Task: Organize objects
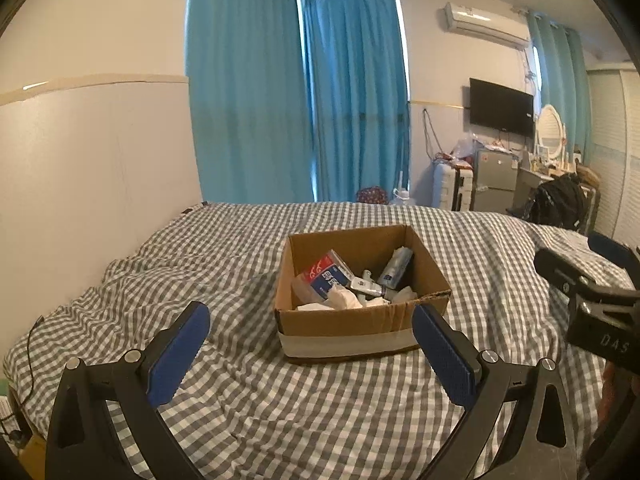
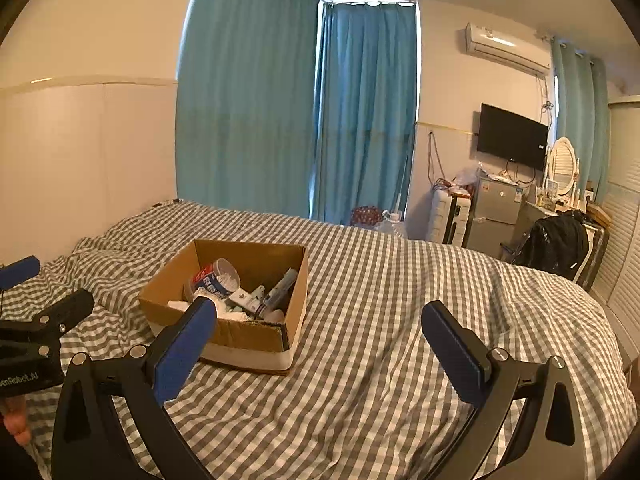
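An open cardboard box (image 1: 344,326) sits on the grey checked bed (image 1: 248,408). It holds a red and blue packet (image 1: 326,274), a grey bottle (image 1: 396,262), a small tube and white crumpled items. My left gripper (image 1: 310,318) is open and empty, just in front of the box. In the right wrist view the box (image 2: 244,336) lies left of centre. My right gripper (image 2: 320,322) is open and empty above bare bedding to the right of the box. Each gripper shows at the edge of the other's view.
Blue curtains (image 1: 296,100) hang behind the bed. A white wall panel (image 1: 92,160) runs along the left. At the far right stand a small fridge (image 2: 494,220), a wall TV (image 2: 512,136), a dressing table and a chair with a black bag (image 2: 554,246).
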`<action>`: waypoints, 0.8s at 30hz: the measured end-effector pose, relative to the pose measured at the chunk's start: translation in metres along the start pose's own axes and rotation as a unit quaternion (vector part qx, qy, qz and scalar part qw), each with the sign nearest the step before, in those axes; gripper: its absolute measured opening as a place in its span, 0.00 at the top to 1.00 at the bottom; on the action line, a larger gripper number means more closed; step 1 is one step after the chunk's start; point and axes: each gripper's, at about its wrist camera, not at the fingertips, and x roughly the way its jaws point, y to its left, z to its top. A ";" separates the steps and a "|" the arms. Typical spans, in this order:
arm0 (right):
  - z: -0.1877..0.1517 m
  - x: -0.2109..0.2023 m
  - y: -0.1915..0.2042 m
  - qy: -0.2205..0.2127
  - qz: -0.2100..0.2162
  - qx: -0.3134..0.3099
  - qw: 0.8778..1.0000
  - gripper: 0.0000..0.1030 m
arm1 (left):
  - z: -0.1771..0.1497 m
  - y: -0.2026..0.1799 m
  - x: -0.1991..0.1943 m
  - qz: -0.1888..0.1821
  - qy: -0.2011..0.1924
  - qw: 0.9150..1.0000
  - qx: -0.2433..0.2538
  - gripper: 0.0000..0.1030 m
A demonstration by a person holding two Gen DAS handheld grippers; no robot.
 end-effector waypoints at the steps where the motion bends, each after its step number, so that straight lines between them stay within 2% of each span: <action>1: 0.000 0.000 0.000 -0.001 -0.001 0.002 1.000 0.00 | 0.000 0.000 -0.001 0.001 0.000 1.000 0.001 0.00; 24: -0.003 0.003 -0.002 0.008 -0.002 0.013 1.000 0.00 | -0.001 0.002 0.002 0.000 0.012 1.000 -0.002 0.00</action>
